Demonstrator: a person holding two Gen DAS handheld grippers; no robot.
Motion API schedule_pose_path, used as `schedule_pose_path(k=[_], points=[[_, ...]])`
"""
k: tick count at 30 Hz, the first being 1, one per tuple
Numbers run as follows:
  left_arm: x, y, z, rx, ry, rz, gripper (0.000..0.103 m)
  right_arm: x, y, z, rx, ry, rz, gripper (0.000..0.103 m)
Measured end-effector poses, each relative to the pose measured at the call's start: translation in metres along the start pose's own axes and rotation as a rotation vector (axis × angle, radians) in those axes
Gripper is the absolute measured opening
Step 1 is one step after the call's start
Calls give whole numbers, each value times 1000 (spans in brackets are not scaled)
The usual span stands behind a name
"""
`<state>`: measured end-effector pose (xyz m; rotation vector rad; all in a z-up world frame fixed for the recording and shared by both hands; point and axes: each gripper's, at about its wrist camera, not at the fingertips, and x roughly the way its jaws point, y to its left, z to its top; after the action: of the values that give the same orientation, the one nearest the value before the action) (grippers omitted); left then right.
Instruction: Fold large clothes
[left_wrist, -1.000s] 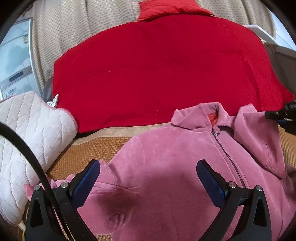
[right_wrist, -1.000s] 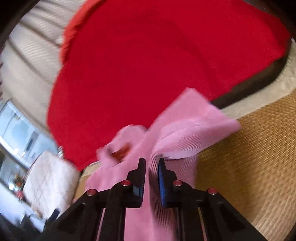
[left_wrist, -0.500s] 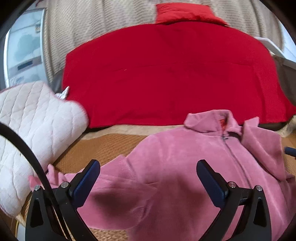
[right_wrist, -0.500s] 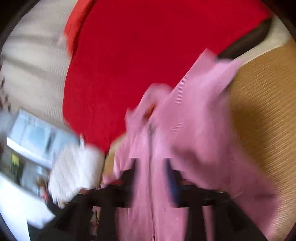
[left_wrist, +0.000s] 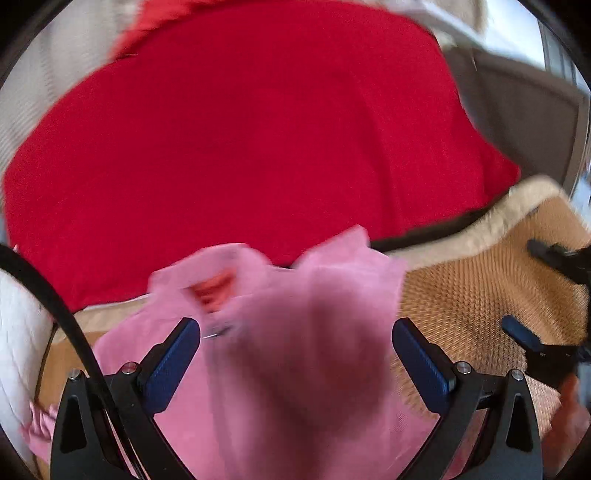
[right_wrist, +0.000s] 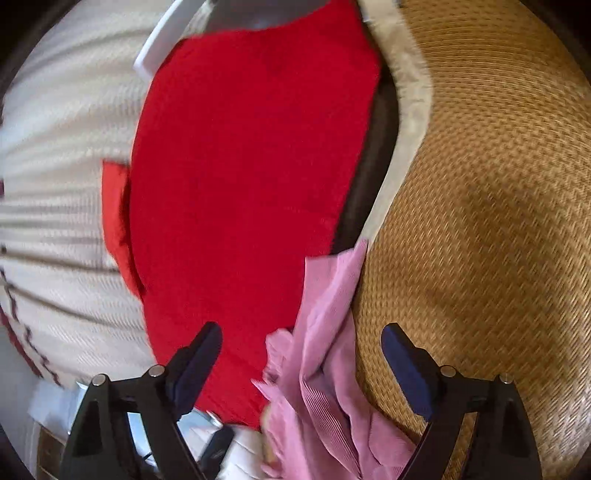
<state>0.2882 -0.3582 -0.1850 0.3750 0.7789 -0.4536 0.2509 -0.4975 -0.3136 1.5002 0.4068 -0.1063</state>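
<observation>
A pink zip-up jacket (left_wrist: 306, 291) lies on a woven mat (left_wrist: 461, 295), its collar (left_wrist: 207, 273) showing a red lining. My left gripper (left_wrist: 295, 347) hovers open over the jacket's chest, with nothing pinched; the view is blurred by motion. In the right wrist view, my right gripper (right_wrist: 301, 354) is open wide. A folded-over part of the pink jacket (right_wrist: 325, 369) lies below and between its jaws, and neither pad touches it. The right gripper's fingers (left_wrist: 517, 334) also show at the right edge of the left wrist view, apart from the jacket.
A red blanket (left_wrist: 240, 129) covers the area behind the mat. A white quilted pillow (left_wrist: 18, 332) sits at the left. A cream knit throw (right_wrist: 55, 147) lies beyond the blanket. A hand (left_wrist: 569, 410) shows at the lower right. The mat (right_wrist: 480, 221) stretches to the right.
My right gripper has let go of the pink sleeve, opened wide and rolled. My left gripper has swept right across the jacket, from the sleeve side to the collar and zip.
</observation>
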Motion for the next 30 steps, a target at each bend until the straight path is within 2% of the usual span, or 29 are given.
schedule_pose_path(k=[3, 4, 8, 9, 11, 13, 14, 16, 20, 22, 24, 27, 30], points=[[41, -46, 14, 130, 105, 104, 103, -7, -4, 16, 27, -26, -2, 90], [55, -61, 16, 187, 120, 161, 103, -6, -3, 19, 31, -30, -11, 90], [95, -88, 17, 348, 158, 288, 102, -3, -10, 37, 77, -27, 7, 90], [101, -90, 19, 366, 165, 298, 99, -6, -16, 41, 85, -24, 13, 90], [116, -97, 21, 426, 192, 315, 80, -5, -16, 45, 89, -15, 25, 90], [123, -97, 22, 436, 227, 250, 20, -11, -18, 52, 76, -8, 20, 88], [125, -94, 23, 418, 250, 201, 19, -11, -17, 53, 66, -5, 14, 88], [119, -82, 28, 371, 233, 158, 12, -10, -18, 56, 52, -1, 7, 86], [84, -41, 40, 201, 138, 26, 10, -6, -17, 54, 23, 35, -3, 85], [61, -17, 37, 151, 89, -14, 9, 0, -13, 49, -5, 59, -13, 85], [35, 11, 29, 99, 33, -25, 9, 7, -7, 43, -41, 83, -28, 85], [17, 46, 16, 43, 26, -39, 9, 19, 1, 33, -88, 124, -42, 85], [-8, 78, -3, -18, -8, -44, 9, 36, -1, 22, -74, 174, -37, 86]])
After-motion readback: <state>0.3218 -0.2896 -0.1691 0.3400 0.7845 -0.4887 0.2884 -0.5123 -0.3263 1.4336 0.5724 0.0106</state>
